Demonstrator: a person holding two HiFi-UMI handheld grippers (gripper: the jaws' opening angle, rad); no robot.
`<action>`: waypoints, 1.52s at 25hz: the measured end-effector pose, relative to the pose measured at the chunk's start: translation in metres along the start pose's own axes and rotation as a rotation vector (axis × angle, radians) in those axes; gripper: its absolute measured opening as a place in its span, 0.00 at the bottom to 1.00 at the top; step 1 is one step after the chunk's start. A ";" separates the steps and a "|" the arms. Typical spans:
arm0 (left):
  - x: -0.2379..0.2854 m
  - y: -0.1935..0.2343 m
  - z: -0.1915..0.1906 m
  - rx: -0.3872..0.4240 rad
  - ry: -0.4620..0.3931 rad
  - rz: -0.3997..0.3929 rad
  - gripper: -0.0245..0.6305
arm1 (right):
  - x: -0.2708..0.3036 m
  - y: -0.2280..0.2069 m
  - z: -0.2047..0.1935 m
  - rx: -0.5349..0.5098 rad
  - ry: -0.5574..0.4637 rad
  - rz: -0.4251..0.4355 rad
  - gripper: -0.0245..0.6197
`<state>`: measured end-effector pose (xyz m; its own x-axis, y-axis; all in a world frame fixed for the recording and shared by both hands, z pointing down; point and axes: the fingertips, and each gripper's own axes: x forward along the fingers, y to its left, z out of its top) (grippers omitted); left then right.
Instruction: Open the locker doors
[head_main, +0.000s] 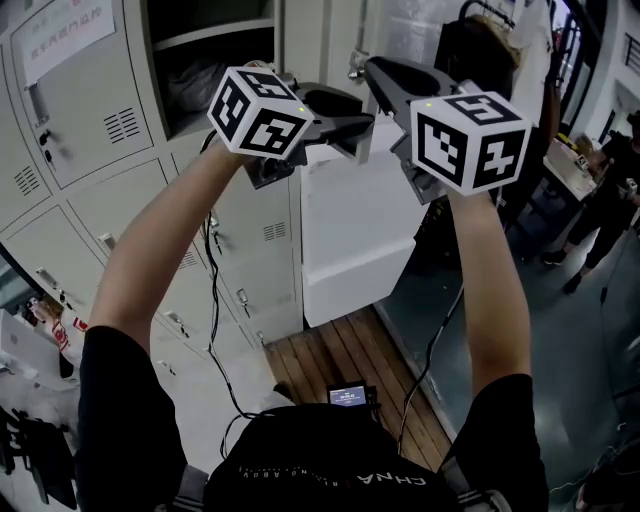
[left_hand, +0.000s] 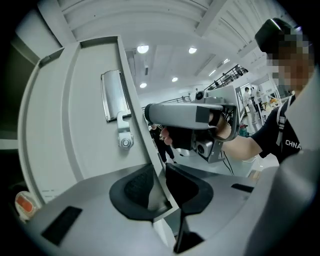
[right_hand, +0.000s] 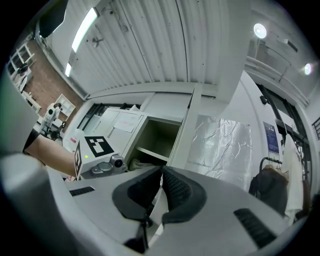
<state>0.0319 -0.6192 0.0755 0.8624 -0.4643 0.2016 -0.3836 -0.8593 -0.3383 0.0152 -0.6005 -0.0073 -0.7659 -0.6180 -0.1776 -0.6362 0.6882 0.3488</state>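
The upper locker's white door (head_main: 365, 230) stands swung out from its open compartment (head_main: 200, 70). My left gripper (head_main: 345, 125) is shut on the door's free edge; in the left gripper view that edge (left_hand: 145, 150) runs down between the pads, with the metal latch (left_hand: 117, 107) on the door's inner face. My right gripper (head_main: 378, 82) is higher up on the same door. In the right gripper view its pads (right_hand: 175, 187) pinch the thin door edge (right_hand: 184, 132), beside the open compartment (right_hand: 155, 142). Dark things lie inside the compartment.
Closed grey locker doors (head_main: 90, 120) fill the left wall and the rows below. A wooden slatted platform (head_main: 350, 350) lies at the lockers' foot. Cables hang from both grippers. Dark clothing hangs at the right (head_main: 480, 50), and a person (head_main: 610, 200) stands beyond it.
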 end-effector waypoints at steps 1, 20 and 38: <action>0.003 0.002 0.000 0.000 -0.008 0.004 0.17 | 0.002 -0.002 -0.003 0.005 0.005 0.001 0.10; -0.014 0.011 -0.031 0.020 -0.046 0.132 0.17 | 0.011 -0.019 -0.031 0.000 0.064 -0.075 0.10; -0.045 0.006 -0.062 0.017 -0.031 0.218 0.16 | 0.008 -0.012 -0.056 0.051 0.037 -0.054 0.10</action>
<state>-0.0300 -0.6168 0.1214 0.7698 -0.6314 0.0939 -0.5565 -0.7358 -0.3858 0.0217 -0.6349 0.0388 -0.7269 -0.6678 -0.1601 -0.6811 0.6714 0.2919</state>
